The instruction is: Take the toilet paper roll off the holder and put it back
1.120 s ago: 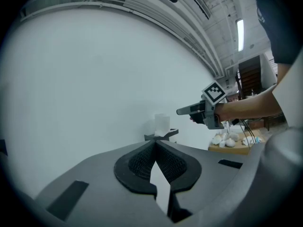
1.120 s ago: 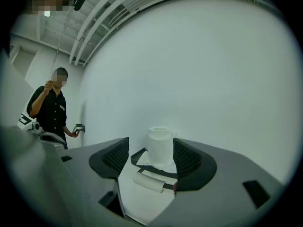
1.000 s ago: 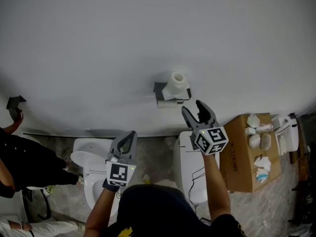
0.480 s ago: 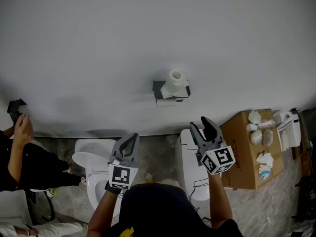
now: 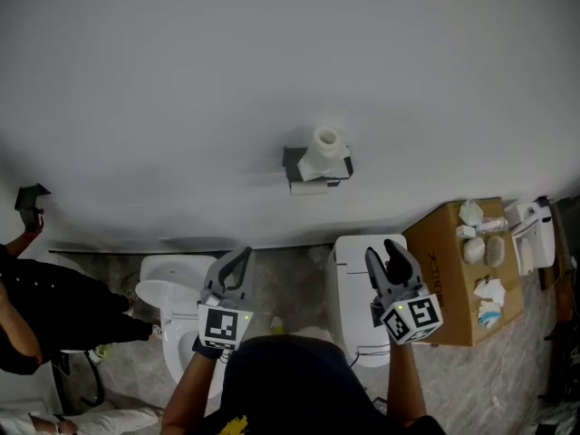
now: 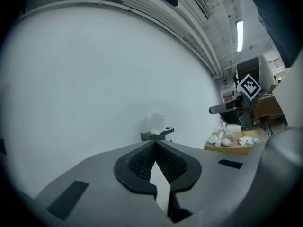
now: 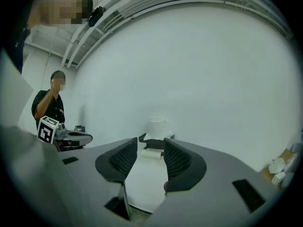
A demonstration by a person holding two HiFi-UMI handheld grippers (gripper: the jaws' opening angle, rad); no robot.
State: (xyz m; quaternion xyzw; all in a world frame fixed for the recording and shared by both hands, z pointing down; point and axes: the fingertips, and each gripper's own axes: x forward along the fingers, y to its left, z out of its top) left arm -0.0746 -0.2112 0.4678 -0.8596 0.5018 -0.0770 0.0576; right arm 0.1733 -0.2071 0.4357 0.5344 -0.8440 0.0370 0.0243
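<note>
A white toilet paper roll (image 5: 324,143) stands upright on a dark wall holder (image 5: 294,163), with a white strip of paper (image 5: 308,188) below it. My left gripper (image 5: 238,261) hangs low and left of the holder, shut with nothing in it. My right gripper (image 5: 386,256) is below and right of the holder, well short of it; its jaws are closing with nothing between them. The left gripper view shows the roll (image 6: 157,122) and holder (image 6: 159,135) beyond the touching tips of the left gripper (image 6: 155,144). In the right gripper view the roll (image 7: 157,126) sits above the right gripper (image 7: 150,146).
A white toilet bowl (image 5: 166,286) lies under my left gripper and a white cistern lid (image 5: 355,270) under my right. A cardboard box (image 5: 442,275) with crumpled paper stands at the right. A person in black (image 5: 41,308) is at the left, near a dark wall fitting (image 5: 29,195).
My right gripper has drawn back down and to the right, away from the holder, and its jaws have narrowed. The left gripper has barely moved. The person at the left raised and lowered a hand.
</note>
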